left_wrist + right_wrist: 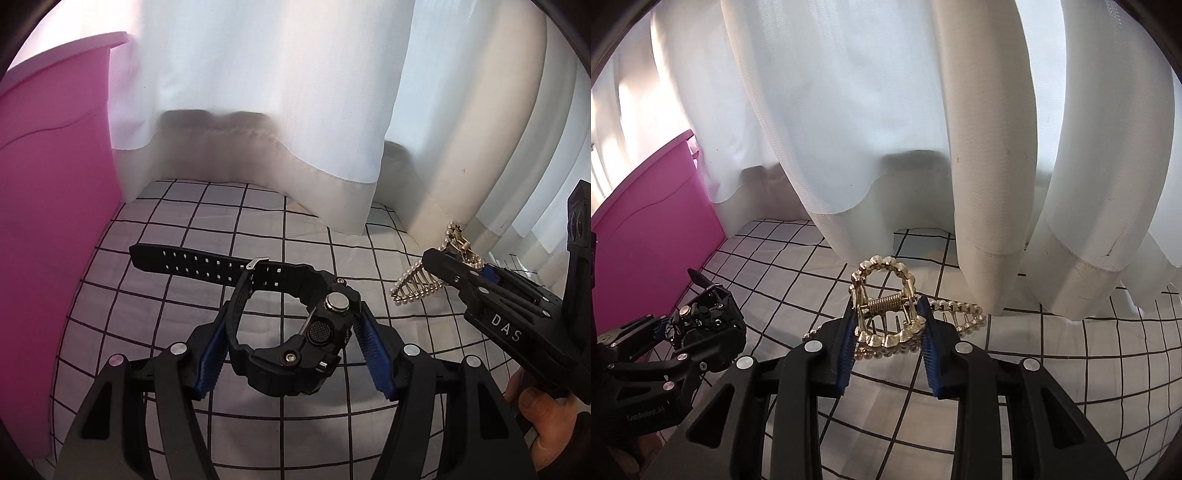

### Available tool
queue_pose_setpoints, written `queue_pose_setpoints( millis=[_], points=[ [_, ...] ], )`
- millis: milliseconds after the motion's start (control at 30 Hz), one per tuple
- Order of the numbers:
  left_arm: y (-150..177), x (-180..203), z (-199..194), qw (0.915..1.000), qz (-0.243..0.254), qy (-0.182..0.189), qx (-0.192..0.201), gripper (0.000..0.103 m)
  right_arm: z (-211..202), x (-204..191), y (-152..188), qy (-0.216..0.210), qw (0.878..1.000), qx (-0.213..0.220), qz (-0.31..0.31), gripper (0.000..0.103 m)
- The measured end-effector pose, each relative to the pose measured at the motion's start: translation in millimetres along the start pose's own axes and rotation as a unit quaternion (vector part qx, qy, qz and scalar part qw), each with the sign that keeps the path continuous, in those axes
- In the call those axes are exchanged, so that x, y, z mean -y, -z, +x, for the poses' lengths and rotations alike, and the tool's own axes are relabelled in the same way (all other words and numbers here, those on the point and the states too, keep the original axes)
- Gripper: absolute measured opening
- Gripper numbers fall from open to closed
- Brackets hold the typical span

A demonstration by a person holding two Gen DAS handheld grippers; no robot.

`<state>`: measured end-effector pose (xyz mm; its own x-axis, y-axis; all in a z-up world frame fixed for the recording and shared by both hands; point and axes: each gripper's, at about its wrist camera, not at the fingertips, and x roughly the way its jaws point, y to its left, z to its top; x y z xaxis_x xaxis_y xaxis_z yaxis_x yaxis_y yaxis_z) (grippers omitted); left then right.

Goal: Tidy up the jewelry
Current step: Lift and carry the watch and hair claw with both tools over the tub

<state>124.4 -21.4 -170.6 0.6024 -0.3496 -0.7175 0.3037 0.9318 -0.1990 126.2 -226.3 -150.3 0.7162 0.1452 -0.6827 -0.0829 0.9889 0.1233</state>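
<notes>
My left gripper [291, 343] is shut on a chunky black wristwatch [317, 339], its blue pads pressing the case and strap loop; the long strap [192, 262] sticks out to the left above the checked cloth. My right gripper [888, 332] is shut on a gold pearl-studded hair claw clip [886, 314], held just above the cloth. In the left wrist view the right gripper [465, 266] holds the clip [417, 284] at the right. In the right wrist view the left gripper with the watch [705, 321] is at the left.
A white cloth with a black grid [258, 229] covers the surface. A pink box [51, 221] stands at the left, also in the right wrist view [657, 236]. White curtains [258, 110] hang close behind, their hems touching the cloth [990, 229].
</notes>
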Motion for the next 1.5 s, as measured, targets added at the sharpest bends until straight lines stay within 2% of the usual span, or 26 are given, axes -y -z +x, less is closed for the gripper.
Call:
queue_pose_setpoints(
  millis=[233, 400, 600, 767, 933, 1133, 1333, 1500],
  points=[
    [-5.4, 13.2, -35.1, 0.9998, 0.015, -0.002, 0.014, 0.063, -46.8, -4.1, -1.1, 0.007, 1.000, 0.015, -0.002, 0.031],
    [-20.4, 19.9, -74.1, 0.9990, 0.016, 0.005, 0.041, 0.063, -85.2, -10.7, -7.9, 0.014, 0.999, 0.028, -0.008, 0.031],
    [-42.2, 29.1, -125.0, 0.9958, 0.021, 0.015, 0.087, 0.063, -128.3, -33.4, -30.2, 0.011, 0.998, 0.058, -0.034, 0.031],
    [-56.9, 17.9, -167.8, 0.9929, 0.013, 0.012, 0.118, 0.063, -151.6, -66.3, -56.9, -0.008, 0.994, 0.091, -0.065, 0.031],
    [-67.6, -16.6, -207.8, 0.9888, -0.011, -0.020, 0.147, 0.063, -156.0, -110.6, -85.2, -0.044, 0.988, 0.121, -0.087, 0.031],
    [-74.5, -82.9, -242.4, 0.9816, -0.049, -0.081, 0.166, 0.063, -138.7, -181.3, -115.6, -0.108, 0.978, 0.133, -0.120, 0.031],
    [-65.3, -156.4, -255.4, 0.9740, -0.086, -0.147, 0.149, 0.063, -108.3, -255.6, -131.9, -0.159, 0.970, 0.099, -0.158, 0.031],
    [-53.5, -200.5, -250.9, 0.9705, -0.113, -0.175, 0.121, 0.063, -79.5, -306.7, -133.9, -0.179, 0.963, 0.064, -0.190, 0.031]
  ],
)
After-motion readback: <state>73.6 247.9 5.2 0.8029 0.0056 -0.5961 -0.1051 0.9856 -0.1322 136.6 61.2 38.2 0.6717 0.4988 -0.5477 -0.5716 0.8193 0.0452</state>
